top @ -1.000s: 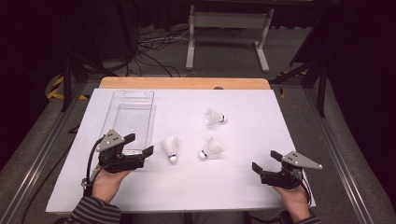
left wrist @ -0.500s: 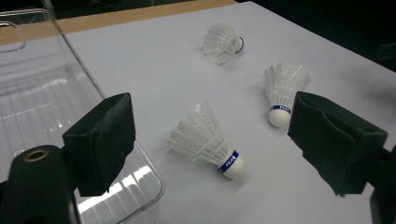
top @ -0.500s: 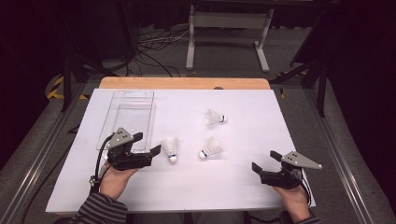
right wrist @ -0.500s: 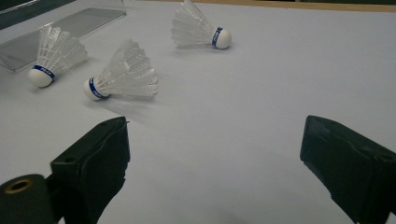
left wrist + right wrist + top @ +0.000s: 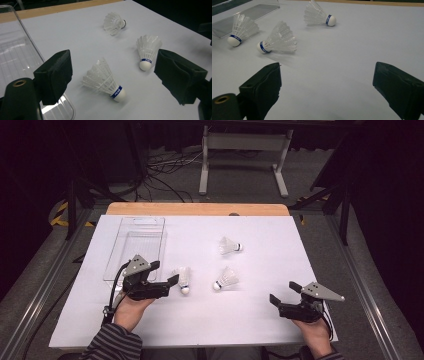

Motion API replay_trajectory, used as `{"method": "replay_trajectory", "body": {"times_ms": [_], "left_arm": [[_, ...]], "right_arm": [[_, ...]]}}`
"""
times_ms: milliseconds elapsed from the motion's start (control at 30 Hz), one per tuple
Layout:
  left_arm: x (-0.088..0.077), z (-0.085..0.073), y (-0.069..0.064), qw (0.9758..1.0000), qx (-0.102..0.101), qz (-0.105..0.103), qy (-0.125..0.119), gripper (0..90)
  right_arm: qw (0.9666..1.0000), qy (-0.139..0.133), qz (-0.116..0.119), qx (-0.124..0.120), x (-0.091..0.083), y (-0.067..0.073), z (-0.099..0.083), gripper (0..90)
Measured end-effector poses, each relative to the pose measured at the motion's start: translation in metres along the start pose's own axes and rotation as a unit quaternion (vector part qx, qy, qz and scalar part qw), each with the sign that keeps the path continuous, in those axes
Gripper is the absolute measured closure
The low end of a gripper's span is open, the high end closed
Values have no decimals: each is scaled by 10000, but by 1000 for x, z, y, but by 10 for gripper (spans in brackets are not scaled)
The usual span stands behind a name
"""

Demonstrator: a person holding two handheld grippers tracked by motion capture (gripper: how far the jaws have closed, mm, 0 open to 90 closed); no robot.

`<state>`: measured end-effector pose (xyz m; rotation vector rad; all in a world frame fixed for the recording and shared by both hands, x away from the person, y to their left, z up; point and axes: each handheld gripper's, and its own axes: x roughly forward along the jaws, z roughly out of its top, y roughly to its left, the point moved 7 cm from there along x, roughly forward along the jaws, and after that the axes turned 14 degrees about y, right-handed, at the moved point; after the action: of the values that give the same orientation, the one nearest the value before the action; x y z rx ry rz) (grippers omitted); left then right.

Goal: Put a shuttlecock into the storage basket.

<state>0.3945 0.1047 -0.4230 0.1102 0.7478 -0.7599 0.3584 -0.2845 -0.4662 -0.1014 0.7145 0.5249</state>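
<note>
Since the earlier frame the left gripper point(image 5: 166, 273) has slid right, jaws spread beside the nearest shuttlecock point(image 5: 182, 279) by the clear tray point(image 5: 132, 251); the right gripper point(image 5: 286, 292) waits, jaws spread. In the left gripper view, that shuttlecock point(image 5: 105, 81) lies between the jaws, its blue band perhaps reading "PEAK"; the tray point(image 5: 15, 52) is cut off. In the right gripper view, the bands' lettering is unreadable.

the shuttlecocks point(image 5: 105, 80) have white feathery skirts and smooth glossy caps; the tray point(image 5: 136, 249) is clear glossy plastic; the surface point(image 5: 260, 320) is matt white, edged with pale wood; gripper pads point(image 5: 55, 75) look matt black and rough
</note>
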Motion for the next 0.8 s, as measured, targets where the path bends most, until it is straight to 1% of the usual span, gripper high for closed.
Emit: {"method": "replay_trajectory", "body": {"times_ms": [67, 133, 200, 433, 500, 600, 633, 800], "left_arm": [[2, 1, -1, 10000, -5, -21, 11, 158], [3, 2, -1, 10000, 17, 7, 20, 158], [5, 3, -3, 10000, -1, -38, 31, 158], [12, 7, -6, 10000, -7, -83, 50, 158], [13, 8, -7, 9999, -15, -110, 96, 158], [16, 9, -8, 9999, 12, -77, 113, 159], [16, 9, -8, 9998, 15, -106, 143, 159], [19, 11, -10, 9997, 12, -119, 228, 160]], "right_arm": [[10000, -8, 6, -2, 0, 0, 0, 90], [10000, 5, -2, -6, 0, 0, 0, 90], [10000, 4, -3, -11, 0, 0, 0, 90], [10000, 6, 4, -17, 0, 0, 0, 91], [10000, -5, 8, -13, 0, 0, 0, 90], [10000, 10, 7, -16, 0, 1, 0, 91], [10000, 13, 12, -13, 0, 1, 0, 91], [10000, 11, 17, -14, 0, 1, 0, 91]]}}
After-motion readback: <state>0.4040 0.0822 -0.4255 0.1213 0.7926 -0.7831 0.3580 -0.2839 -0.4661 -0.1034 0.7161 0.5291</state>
